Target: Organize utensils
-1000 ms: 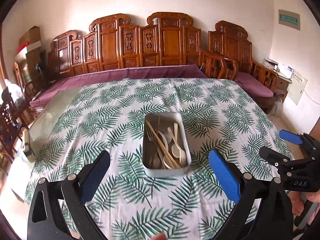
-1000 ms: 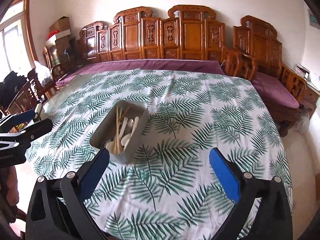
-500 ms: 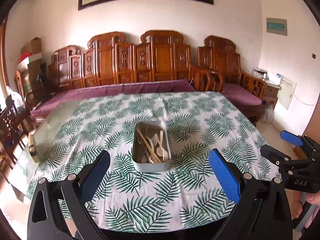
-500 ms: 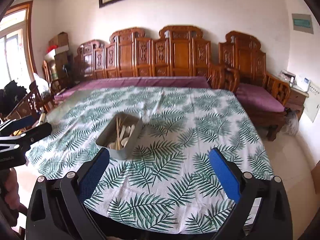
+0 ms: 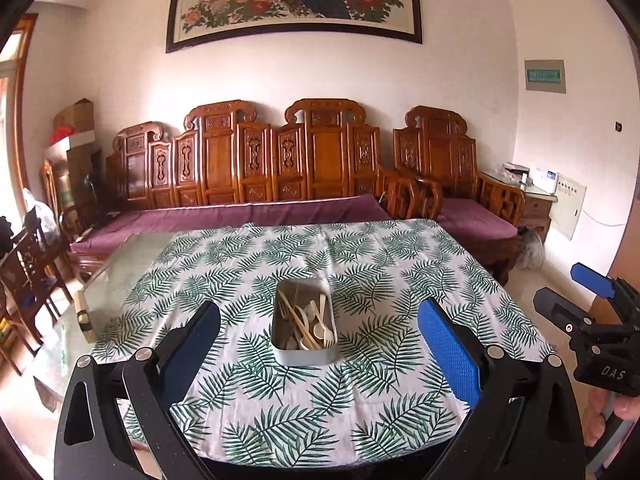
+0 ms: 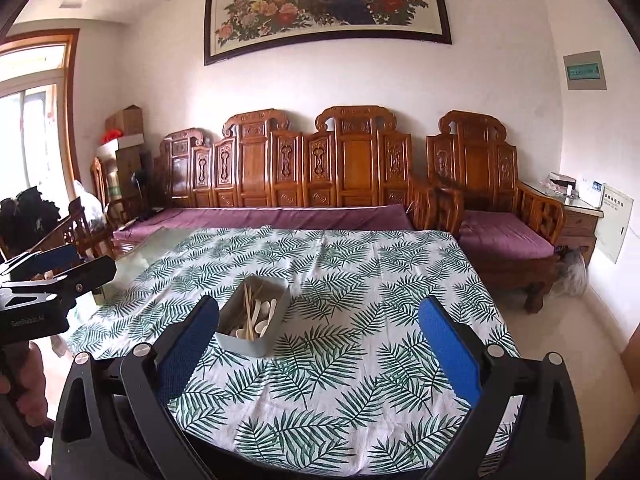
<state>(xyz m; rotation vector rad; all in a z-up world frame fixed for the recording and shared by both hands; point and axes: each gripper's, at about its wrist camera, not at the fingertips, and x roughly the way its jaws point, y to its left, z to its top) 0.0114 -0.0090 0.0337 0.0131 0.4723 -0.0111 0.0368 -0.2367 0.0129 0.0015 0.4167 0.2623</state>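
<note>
Utensils (image 5: 306, 322), pale spoons, a fork and wooden chopsticks, lie together inside a grey rectangular tin (image 5: 303, 354) on the leaf-print tablecloth (image 5: 360, 400), which suggests the sorting is finished or not begun. Left gripper (image 5: 318, 354) hangs before the table edge with jaws wide apart and empty, the tin straight ahead. Right gripper (image 6: 319, 354) is equally spread, holding nothing; the tin sits ahead, toward its left finger.
</note>
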